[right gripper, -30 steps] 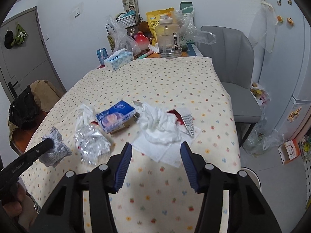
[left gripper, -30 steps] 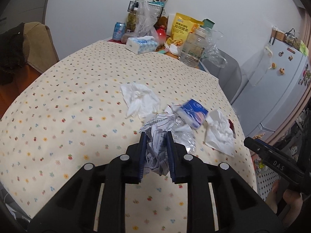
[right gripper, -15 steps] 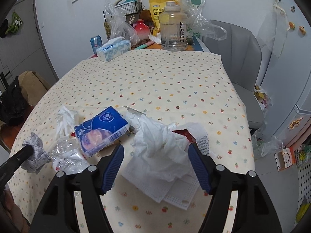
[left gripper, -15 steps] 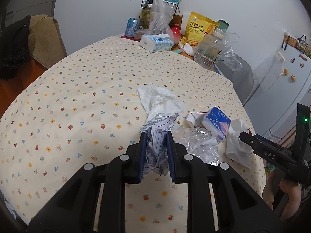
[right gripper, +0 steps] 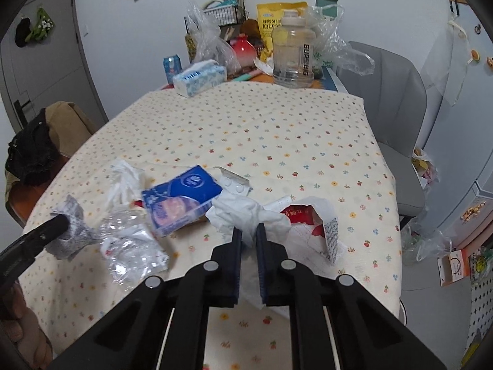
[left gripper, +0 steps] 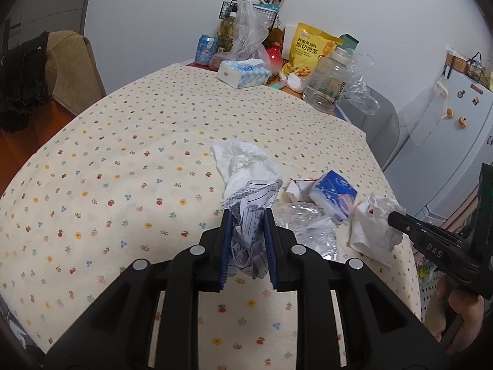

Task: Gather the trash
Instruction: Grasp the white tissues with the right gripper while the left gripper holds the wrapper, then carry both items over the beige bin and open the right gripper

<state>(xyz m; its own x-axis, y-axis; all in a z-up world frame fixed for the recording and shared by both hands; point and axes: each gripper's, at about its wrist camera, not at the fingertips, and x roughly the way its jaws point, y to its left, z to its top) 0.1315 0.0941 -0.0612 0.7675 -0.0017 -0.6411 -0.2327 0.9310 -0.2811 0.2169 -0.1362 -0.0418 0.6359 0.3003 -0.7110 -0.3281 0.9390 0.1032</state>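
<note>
- Left gripper (left gripper: 246,215): blue-padded jaws are clamped on a crumpled printed paper wrapper (left gripper: 251,215), which is held just above the flowered cream tablecloth (left gripper: 123,160); the wad bulges out above and below the pads.
- Right gripper (right gripper: 247,231): jaws are drawn narrow and pinched on a crumpled white tissue (right gripper: 246,212) that still rests on the cloth near the table's front edge; the same grip is seen from the side in the left wrist view, where the tissue (left gripper: 374,225) is bunched at the black fingertips.
- Just right of that tissue, a torn red-and-white packet (right gripper: 311,215) is seen lying open on a flat white paper napkin (right gripper: 308,246).
- Between the two grippers, a crushed clear plastic wrapper (right gripper: 132,246) is spread on the cloth.
- Just behind it, a blue-and-pink pocket tissue pack (right gripper: 181,199) lies tilted, touching the pinched tissue; a silver blister strip (right gripper: 234,182) is tucked against its far corner.
- A second crumpled white tissue (left gripper: 243,160) lies just beyond the held wrapper, on the left side of the pile.
- Mid-table cloth is seen bare past the pile.
- At the far end are grouped a blue-and-white soft tissue box (right gripper: 200,77), a blue drink can (right gripper: 172,65), a large clear plastic jug (right gripper: 292,58), a yellow snack bag (left gripper: 308,49) and a clear plastic bag (right gripper: 209,43) against the wall.
- A grey upholstered chair (right gripper: 391,98) is set beside the table's right edge.
</note>
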